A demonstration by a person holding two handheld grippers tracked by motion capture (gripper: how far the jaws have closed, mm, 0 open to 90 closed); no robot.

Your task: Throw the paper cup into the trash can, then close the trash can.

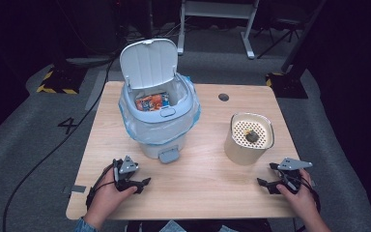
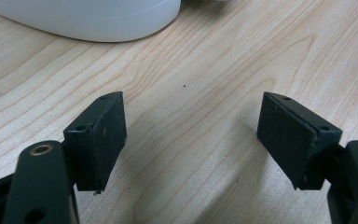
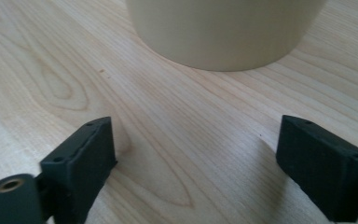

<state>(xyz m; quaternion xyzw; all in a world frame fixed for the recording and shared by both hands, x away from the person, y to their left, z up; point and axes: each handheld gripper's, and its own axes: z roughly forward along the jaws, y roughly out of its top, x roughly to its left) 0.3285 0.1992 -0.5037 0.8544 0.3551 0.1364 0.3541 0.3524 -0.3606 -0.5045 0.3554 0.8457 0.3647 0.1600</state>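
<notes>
Both grippers rest low on the pale wooden desk [image 1: 188, 193], one to each side of the near edge, and neither holds anything. The left gripper [image 1: 144, 184] has its fingers [image 2: 103, 140] spread wide over bare wood; the right gripper [image 1: 265, 184] likewise stands wide, its fingers [image 3: 85, 156] empty. Landmark: the cream cylindrical container with a perforated insert [image 1: 249, 137]. It stands just beyond my right fingers, close but not touching, and a small dark lump [image 1: 252, 137] lies on its insert. To the left of the container, well apart from it, sits the white lidded bin lined with a blue bag [image 1: 158, 116], lid up, an orange packet [image 1: 149, 102] inside. Judgement: this is a pause between steps, hands parked. The next move likely calls for the right gripper to rise and advance on the container; the wall is broad, so the rim seems the better grip.
</notes>
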